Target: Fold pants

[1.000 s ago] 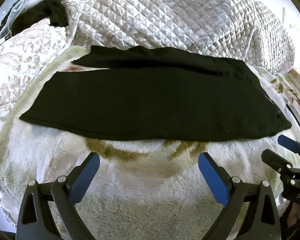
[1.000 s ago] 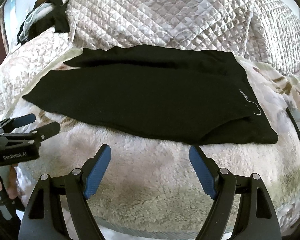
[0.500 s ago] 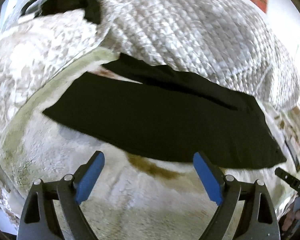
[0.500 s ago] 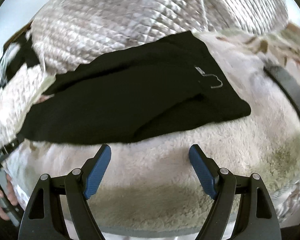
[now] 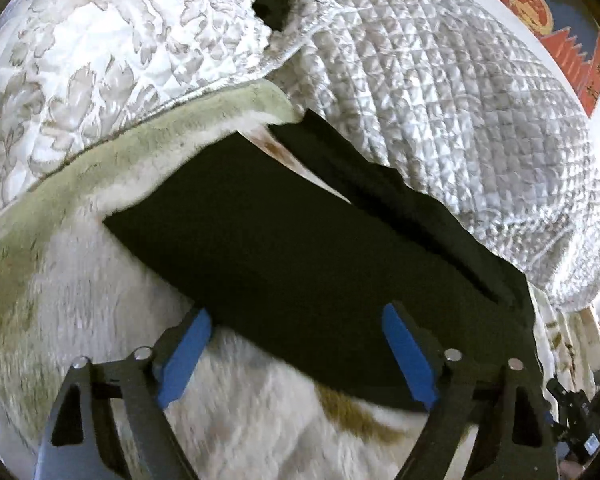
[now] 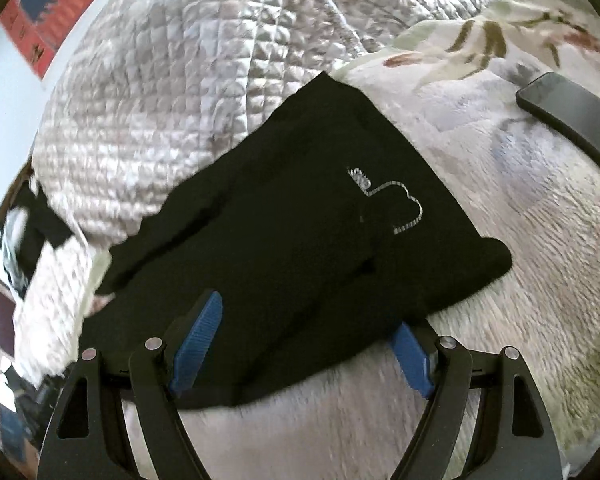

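The black knit pants [image 5: 300, 264] lie flat on the fluffy cream blanket [image 5: 100, 300], far edge against the grey quilted bedspread [image 5: 440, 92]. The left gripper [image 5: 300, 352] is closing, its blue pads astride the near leg edge but not yet pressing; the right gripper [image 6: 304, 340] stands spread over the waist end, grasping nothing. The pads could snag blanket pile along with the cloth, or pinch only the top layer, so the fold would drag crooked.

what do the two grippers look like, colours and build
Both match: the left gripper and right gripper have black plastic fingers with triangular cut-outs and silver pivot pins, each tipped with a blue pad. The right's pads look finely ribbed. No cables or sleeves visible.
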### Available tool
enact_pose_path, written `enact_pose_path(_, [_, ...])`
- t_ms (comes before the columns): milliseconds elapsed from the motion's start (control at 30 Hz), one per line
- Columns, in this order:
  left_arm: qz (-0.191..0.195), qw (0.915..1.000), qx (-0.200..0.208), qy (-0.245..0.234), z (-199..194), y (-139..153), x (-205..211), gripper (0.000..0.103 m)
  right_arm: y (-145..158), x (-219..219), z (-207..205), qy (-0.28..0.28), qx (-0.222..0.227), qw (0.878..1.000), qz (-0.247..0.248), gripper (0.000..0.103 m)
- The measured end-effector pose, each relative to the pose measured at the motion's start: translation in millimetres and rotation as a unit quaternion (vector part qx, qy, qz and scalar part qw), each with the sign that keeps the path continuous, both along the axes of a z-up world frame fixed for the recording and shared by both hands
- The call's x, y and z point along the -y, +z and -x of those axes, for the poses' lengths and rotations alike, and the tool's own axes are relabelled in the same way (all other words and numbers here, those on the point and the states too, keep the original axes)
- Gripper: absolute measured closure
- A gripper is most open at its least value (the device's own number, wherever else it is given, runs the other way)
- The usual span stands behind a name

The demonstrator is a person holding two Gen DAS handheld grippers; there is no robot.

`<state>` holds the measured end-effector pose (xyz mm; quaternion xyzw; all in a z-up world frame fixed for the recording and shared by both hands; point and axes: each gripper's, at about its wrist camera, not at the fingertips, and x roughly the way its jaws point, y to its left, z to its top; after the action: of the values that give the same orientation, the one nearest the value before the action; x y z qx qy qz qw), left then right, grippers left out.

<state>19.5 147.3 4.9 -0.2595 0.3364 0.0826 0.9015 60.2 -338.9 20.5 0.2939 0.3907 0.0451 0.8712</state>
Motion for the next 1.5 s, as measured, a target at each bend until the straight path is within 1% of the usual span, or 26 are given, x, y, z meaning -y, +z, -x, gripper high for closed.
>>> enact_pose_path(33, [0.0,1.0,0.001,0.007,-2,-1,-4,0.026,0,2,-2,-0.007,0.001,1.0,-0.003,0.034])
enact_pose_path(67, [0.002,0.9999,0.001,0.016,-4,-1,-8,0.029,0,3,-4,-0.013,0.002,1.0,-0.004,0.038])
enact_pose_path(133, [0.007,0.9995,-0.001,0.031,-9,-1,-16,0.043,-3,8,-8,-0.027,0.0,1.0,-0.015,0.049])
enact_pose_path(167, [0.005,0.9993,-0.003,0.036,-11,-2,-18,0.046,-4,11,-8,-0.034,-0.002,0.999,-0.018,0.052])
enact_pose_path(233, [0.001,0.9989,-0.007,0.046,-15,-3,-22,0.057,-7,16,-9,-0.045,-0.004,0.999,-0.019,0.067])
enact_pose_path(267, [-0.001,0.9988,-0.008,0.049,-17,-3,-24,0.059,-8,19,-10,-0.049,-0.005,0.999,-0.02,0.071])
enact_pose_path(300, [-0.005,0.9986,-0.01,0.051,-19,-4,-25,0.064,-10,21,-10,-0.054,-0.007,0.998,-0.023,0.079])
enact_pose_path(333, [-0.008,0.9984,-0.014,0.054,-21,-4,-25,0.071,-10,24,-12,-0.058,-0.008,0.998,-0.026,0.084])
enact_pose_path(367, [-0.01,0.9982,-0.016,0.056,-22,-5,-26,0.076,-11,26,-13,-0.06,-0.009,0.998,-0.031,0.086])
enact_pose_path(400, [-0.009,0.998,-0.02,0.06,-23,-5,-27,0.088,-12,27,-13,-0.062,-0.009,0.997,-0.033,0.09])
enact_pose_path(433, [-0.006,0.9979,-0.022,0.061,-25,-6,-29,0.096,-12,28,-14,-0.064,-0.01,0.997,-0.038,0.093])
enact_pose_path(500, [-0.003,0.9981,-0.022,0.058,-24,-5,-30,0.099,-9,28,-12,-0.061,-0.007,0.997,-0.039,0.096])
enact_pose_path(600, [-0.024,0.9982,-0.016,0.052,-17,6,-23,0.099,4,27,-5,-0.055,0.005,0.998,-0.04,0.098])
enact_pose_path(767, [-0.03,0.9987,0.001,0.041,14,35,-20,0.099,31,33,21,-0.047,0.016,0.998,-0.045,0.098])
enact_pose_path(867, [-0.031,0.9989,0.004,0.035,43,44,-23,0.099,35,38,46,-0.042,0.006,0.998,-0.049,0.098])
enact_pose_path(967, [-0.035,0.9989,-0.001,0.031,72,40,-24,0.099,31,41,74,-0.038,-0.009,0.998,-0.048,0.098])
enact_pose_path(1033, [-0.039,0.9988,-0.012,0.026,85,32,-22,0.099,24,44,89,-0.041,-0.02,0.998,-0.046,0.098])
enact_pose_path(1167, [-0.057,0.9963,-0.059,0.025,81,9,-16,0.099,0,46,94,-0.042,-0.061,0.997,-0.036,0.098])
enact_pose_path(1233, [-0.061,0.9958,-0.063,0.024,81,7,-14,0.099,-1,43,95,-0.041,-0.061,0.997,-0.023,0.097])
enact_pose_path(1300, [-0.068,0.9954,-0.063,0.025,84,11,-12,0.098,4,41,98,-0.041,-0.06,0.997,-0.013,0.097])
enact_pose_path(1400, [-0.084,0.9943,-0.054,0.039,96,26,-10,0.094,14,43,107,-0.046,-0.064,0.997,0.009,0.081])
enact_pose_path(1467, [-0.089,0.9932,-0.05,0.056,105,36,-13,0.094,21,50,118,-0.062,-0.063,0.996,0.024,0.078])
enact_pose_path(1500, [-0.099,0.9914,-0.051,0.069,110,41,-14,0.094,26,54,124,-0.071,-0.06,0.995,0.032,0.073])
